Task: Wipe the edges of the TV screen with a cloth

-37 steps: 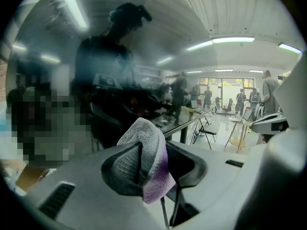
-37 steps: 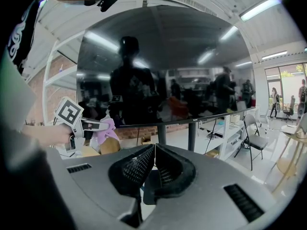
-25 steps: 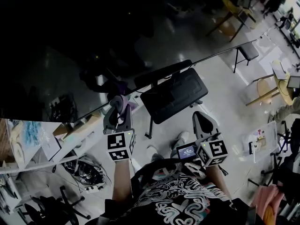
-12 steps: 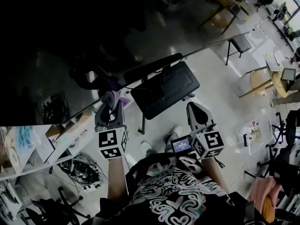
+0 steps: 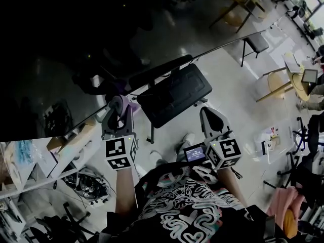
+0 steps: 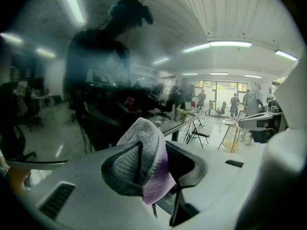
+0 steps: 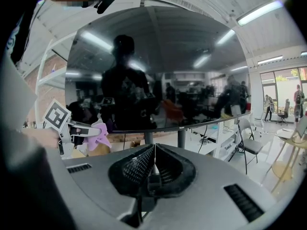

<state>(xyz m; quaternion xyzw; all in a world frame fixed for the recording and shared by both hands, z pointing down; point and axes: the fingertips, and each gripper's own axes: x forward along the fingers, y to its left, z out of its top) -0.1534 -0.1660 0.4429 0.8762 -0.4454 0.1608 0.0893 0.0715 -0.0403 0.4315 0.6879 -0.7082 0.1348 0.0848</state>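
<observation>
In left gripper (image 5: 119, 113): cloth (image 5: 121, 104), seemingly at TV screen (image 5: 61, 59) lower edge; right gripper (image 5: 209, 111) rightward, apart.

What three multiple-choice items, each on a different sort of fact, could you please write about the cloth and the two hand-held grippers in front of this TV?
1. Where is the cloth?
A. Between the jaws of the left hand-held gripper
B. On the floor
C. Draped over a folding chair

2. What colour is the cloth?
A. Green
B. Pale grey with purple
C. Orange

3. How do the jaws of the right hand-held gripper stand?
A. Wide apart
B. Shut on the cloth
C. Together, with nothing between them

Answers:
1. A: the left gripper view shows the cloth pinched between that gripper's jaws, close to the TV screen.
2. B: the cloth's upper folds are pale grey and its lower end is purple.
3. C: the right gripper view shows the two jaws meeting along a thin line, with nothing held.
</observation>
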